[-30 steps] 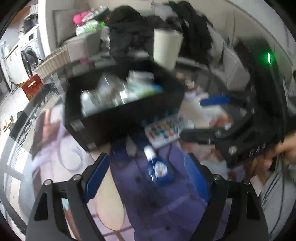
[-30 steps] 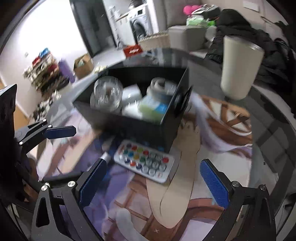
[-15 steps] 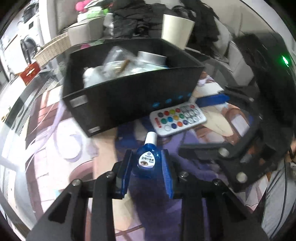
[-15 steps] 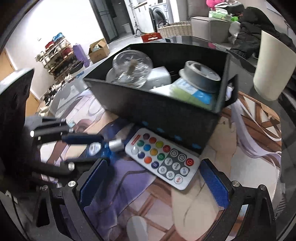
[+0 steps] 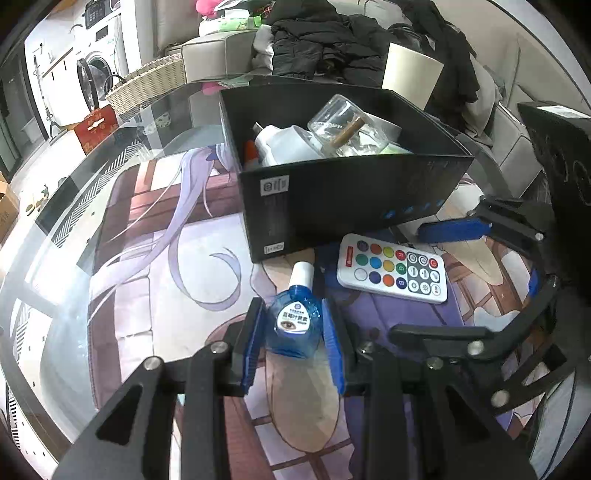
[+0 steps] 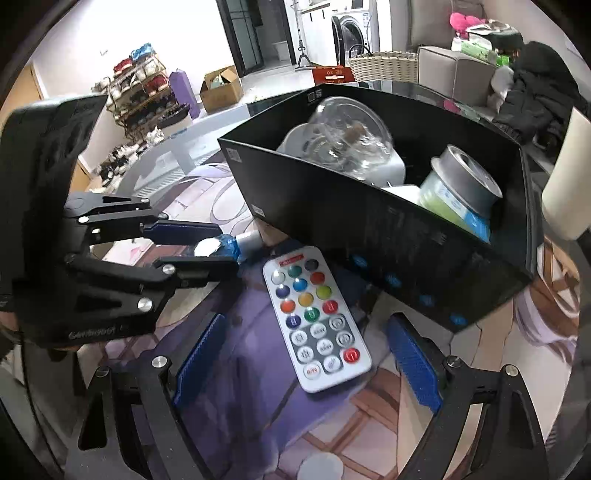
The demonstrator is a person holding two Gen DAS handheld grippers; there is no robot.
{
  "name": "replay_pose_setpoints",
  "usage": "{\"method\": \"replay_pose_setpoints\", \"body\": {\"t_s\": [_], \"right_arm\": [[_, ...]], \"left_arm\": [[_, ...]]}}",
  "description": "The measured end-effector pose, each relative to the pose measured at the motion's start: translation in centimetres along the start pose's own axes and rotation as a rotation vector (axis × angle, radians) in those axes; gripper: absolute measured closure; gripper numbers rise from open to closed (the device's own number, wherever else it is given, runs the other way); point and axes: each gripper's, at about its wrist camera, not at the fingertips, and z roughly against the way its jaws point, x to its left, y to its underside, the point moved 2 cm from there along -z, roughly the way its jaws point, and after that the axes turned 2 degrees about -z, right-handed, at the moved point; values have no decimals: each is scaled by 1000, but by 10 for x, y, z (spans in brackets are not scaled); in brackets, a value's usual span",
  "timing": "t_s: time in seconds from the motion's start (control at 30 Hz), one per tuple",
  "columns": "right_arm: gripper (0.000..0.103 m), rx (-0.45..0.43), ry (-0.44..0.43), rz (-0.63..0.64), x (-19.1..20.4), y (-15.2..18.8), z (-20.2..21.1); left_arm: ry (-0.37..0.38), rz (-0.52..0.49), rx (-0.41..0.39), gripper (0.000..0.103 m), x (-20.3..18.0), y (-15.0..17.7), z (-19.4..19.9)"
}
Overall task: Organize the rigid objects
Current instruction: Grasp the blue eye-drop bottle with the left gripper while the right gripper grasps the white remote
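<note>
A small blue eye-drop bottle (image 5: 293, 321) with a white cap lies on the printed mat, and my left gripper (image 5: 293, 332) is shut on it. The right wrist view shows that same bottle (image 6: 225, 245) in the left gripper (image 6: 218, 249). A white remote (image 6: 317, 321) with coloured buttons lies flat beside it, just in front of the black box (image 6: 388, 236). My right gripper (image 6: 306, 360) straddles the remote. Its jaws are closing, and the pads stand clear of the remote's edges. The box (image 5: 351, 199) holds a glass jar, a white item and a tin.
A beige cup (image 5: 410, 77) stands behind the box on the glass table (image 5: 55, 229). Beyond the table's far edge are a wicker basket (image 5: 147, 85) and a sofa piled with dark clothes (image 5: 325, 33). The printed mat (image 5: 155, 280) lies bare to the left of the bottle.
The left gripper's jaws closed on the blue bottle. Both grippers came lower and nearer the mat. The right gripper's fingers have narrowed around the remote.
</note>
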Motion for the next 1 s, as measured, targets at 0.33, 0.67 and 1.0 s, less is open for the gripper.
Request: {"method": "replay_pose_setpoints", "body": {"t_s": [0.33,0.67,1.0], "right_arm": [[63,14,117,-40,8,21,13],[58,1,168,15,16,29,18],[64,-3,151,-3,16,25,19]], "left_arm": [[26,-40,12,72,-16,-1,0],[-24,-118,12,74,-28,-3,-4],[-1,-111,1,74,-25,-3,1]]}}
